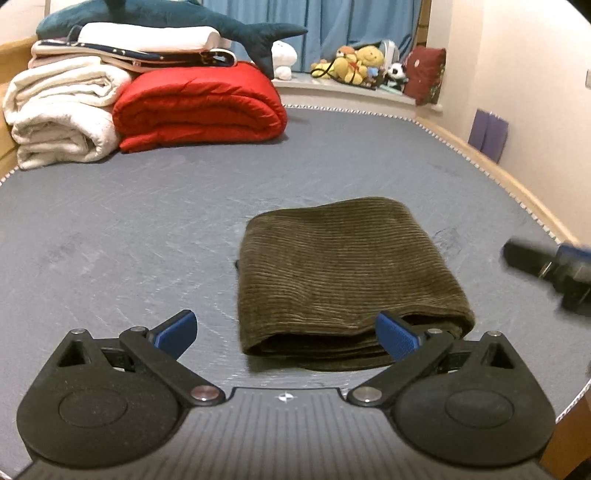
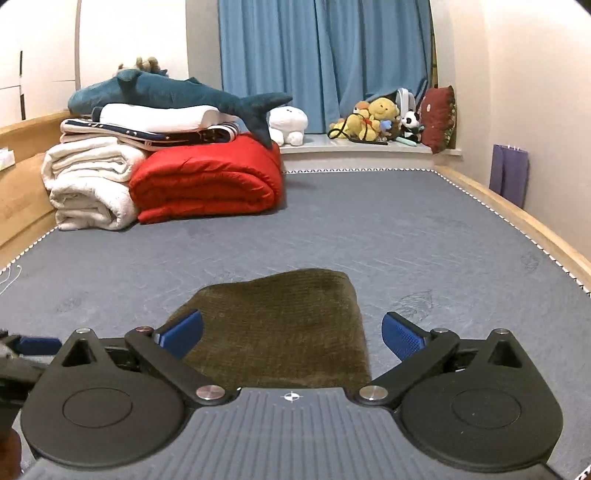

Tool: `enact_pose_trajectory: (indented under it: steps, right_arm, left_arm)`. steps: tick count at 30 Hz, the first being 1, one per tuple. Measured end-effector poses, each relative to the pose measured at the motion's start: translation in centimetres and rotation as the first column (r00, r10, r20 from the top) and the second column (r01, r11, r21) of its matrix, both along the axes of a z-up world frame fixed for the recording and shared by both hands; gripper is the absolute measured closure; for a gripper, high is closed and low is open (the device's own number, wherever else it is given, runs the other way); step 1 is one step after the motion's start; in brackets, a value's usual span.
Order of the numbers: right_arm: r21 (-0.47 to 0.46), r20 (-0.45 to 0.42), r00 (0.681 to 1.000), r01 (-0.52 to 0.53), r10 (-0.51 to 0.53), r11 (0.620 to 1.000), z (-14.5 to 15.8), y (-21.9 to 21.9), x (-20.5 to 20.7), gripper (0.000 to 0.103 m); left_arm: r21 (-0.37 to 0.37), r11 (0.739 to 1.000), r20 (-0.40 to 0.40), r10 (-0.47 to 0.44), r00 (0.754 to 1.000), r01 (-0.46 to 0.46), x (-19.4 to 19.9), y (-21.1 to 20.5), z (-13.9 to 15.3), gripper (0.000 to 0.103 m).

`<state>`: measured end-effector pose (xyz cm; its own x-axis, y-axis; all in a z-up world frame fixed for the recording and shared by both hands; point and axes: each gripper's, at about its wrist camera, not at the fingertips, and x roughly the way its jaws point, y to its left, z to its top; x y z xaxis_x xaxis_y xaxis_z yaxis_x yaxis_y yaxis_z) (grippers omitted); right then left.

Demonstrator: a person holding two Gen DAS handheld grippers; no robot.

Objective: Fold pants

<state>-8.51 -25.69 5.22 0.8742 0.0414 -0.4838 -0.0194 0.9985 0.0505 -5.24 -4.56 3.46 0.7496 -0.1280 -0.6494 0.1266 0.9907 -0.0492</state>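
The olive-brown corduroy pants (image 1: 340, 273) lie folded into a compact rectangle on the grey mattress (image 1: 129, 229). They also show in the right wrist view (image 2: 280, 332). My left gripper (image 1: 288, 338) is open and empty, just in front of the near folded edge, its right pad (image 1: 397, 339) beside the bundle's near corner. My right gripper (image 2: 291, 334) is open and empty, hovering over the near part of the pants. The right gripper appears blurred at the right edge of the left wrist view (image 1: 546, 269).
A red folded quilt (image 1: 199, 107), white blankets (image 1: 62, 110) and a blue plush shark (image 1: 177, 18) are stacked at the far left. Stuffed toys (image 1: 354, 64) sit on the windowsill. The wooden bed frame (image 1: 498, 173) runs along the right, with a purple bag (image 1: 489, 134) by the wall.
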Motion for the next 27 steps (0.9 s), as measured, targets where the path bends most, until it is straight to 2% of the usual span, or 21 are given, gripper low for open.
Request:
enact_pose_trajectory:
  steps: [2, 3, 5, 6, 7, 10, 12, 16, 27]
  right_arm:
    - [-0.027, -0.019, 1.000, 0.004, -0.004, 1.000, -2.1, 0.1, -0.1, 0.001]
    - [-0.045, -0.049, 0.999, 0.013, -0.015, 0.999, -3.2, 0.1, 0.1, 0.001]
    - [-0.053, -0.128, 0.990, 0.058, -0.064, 0.997, -4.5, 0.0, 1.0, 0.001]
    - [-0.019, -0.144, 0.988, 0.050, -0.052, 0.999, -4.9, -0.3, 1.2, 0.001]
    - [0.010, -0.151, 0.988, 0.033, -0.031, 0.999, -5.1, -0.5, 1.6, 0.001]
    - [-0.017, -0.172, 0.984, 0.032, -0.035, 0.999, -6.0, -0.4, 2.6, 0.001]
    - [-0.040, -0.198, 0.979, 0.041, -0.048, 0.998, -6.8, -0.3, 3.4, 0.001]
    - [-0.016, -0.229, 0.973, 0.034, -0.037, 0.999, -7.5, 0.0, 4.4, 0.001]
    - [-0.039, -0.216, 0.976, -0.012, 0.004, 0.999, -7.4, 2.1, 4.4, 0.001]
  left_arm:
    - [-0.033, 0.999, 0.030, 0.012, 0.999, -0.011, -0.3, 0.1, -1.7, 0.000]
    - [-0.030, 0.999, 0.019, 0.028, 0.999, -0.027, -0.3, 0.0, -2.9, 0.000]
    - [-0.031, 0.997, -0.134, 0.070, 0.989, -0.075, 0.8, -0.2, -4.7, 0.000]
    - [-0.073, 0.995, -0.173, 0.047, 0.984, -0.061, 1.2, -0.1, -5.3, 0.000]
    - [-0.085, 0.995, -0.167, 0.027, 0.986, -0.042, 1.4, -0.1, -5.5, 0.000]
    - [0.025, 0.999, -0.105, 0.050, 0.993, -0.047, 2.2, -0.6, -5.8, 0.000]
    - [0.007, 0.999, -0.115, 0.055, 0.992, -0.054, 3.0, -0.3, -6.2, 0.000]
    - [-0.025, 0.998, -0.142, 0.049, 0.989, -0.053, 3.4, 0.0, -6.2, 0.000]
    - [-0.008, 1.000, -0.138, 0.019, 0.990, -0.020, 3.2, -0.6, -6.8, 0.000]
